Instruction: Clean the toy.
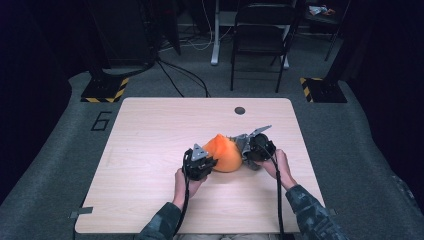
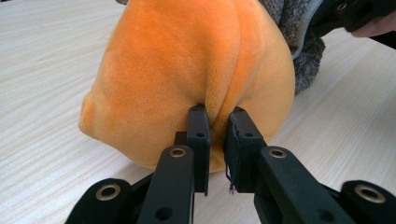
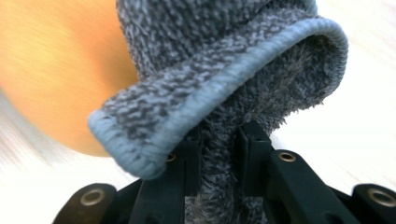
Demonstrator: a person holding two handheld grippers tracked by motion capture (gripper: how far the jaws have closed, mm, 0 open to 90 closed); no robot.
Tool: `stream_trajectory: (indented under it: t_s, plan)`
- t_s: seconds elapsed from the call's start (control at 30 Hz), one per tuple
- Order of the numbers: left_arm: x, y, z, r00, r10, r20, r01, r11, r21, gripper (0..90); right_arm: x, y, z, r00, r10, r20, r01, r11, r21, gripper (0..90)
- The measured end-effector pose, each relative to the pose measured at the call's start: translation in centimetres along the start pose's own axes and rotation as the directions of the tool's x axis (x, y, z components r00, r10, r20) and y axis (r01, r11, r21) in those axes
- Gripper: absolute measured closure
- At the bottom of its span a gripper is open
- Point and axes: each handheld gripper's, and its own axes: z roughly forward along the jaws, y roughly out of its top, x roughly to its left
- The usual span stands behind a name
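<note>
An orange plush cloth point(image 1: 223, 152) lies bunched on the wooden table point(image 1: 150, 150) between my two grippers. My left gripper point(image 1: 204, 164) sits at its near left side, shut on a pinched fold of the orange cloth point(image 2: 187, 70); my left gripper point(image 2: 217, 140) has the fold squeezed between its jaws. A grey knitted cloth with a light blue hem point(image 3: 219, 70) lies against the orange one point(image 3: 56, 70) on the right. My right gripper point(image 3: 219, 163) is shut on the fuzzy underside of the grey cloth, and my right gripper point(image 1: 250, 147) meets the grey cloth point(image 1: 242, 142) at the bundle's right edge.
A dark round hole point(image 1: 240, 110) marks the table's far side. Beyond the table stand a black folding chair point(image 1: 261, 35), a white desk leg point(image 1: 215, 35) and two stands with yellow-black striped bases point(image 1: 104, 90). Carpet surrounds the table.
</note>
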Motion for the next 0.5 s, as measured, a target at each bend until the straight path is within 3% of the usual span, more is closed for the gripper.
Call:
stream_trajectory:
  t_s: [0.3, 0.43, 0.5]
  plan:
    - [0.2, -0.1, 0.0, 1.0, -0.007, -0.007, 0.007, 1.0, 0.001, 80.7, -0.1, -0.5, 1.3, 0.9998, 0.02, -0.001, -0.02, 0.997, 0.07, 74.3]
    - [0.5, -0.2, -0.1, 0.9996, -0.021, -0.016, 0.021, 0.9998, -0.001, 80.4, -0.1, 0.1, 0.1, 0.9998, 0.001, 0.019, -0.002, 0.999, 0.052, 74.6]
    - [0.6, -0.2, -0.2, 0.9993, -0.034, -0.018, 0.034, 0.9994, -0.006, 80.3, -0.1, 0.5, -1.3, 0.9999, -0.004, 0.013, 0.004, 1.0, 0.014, 74.7]
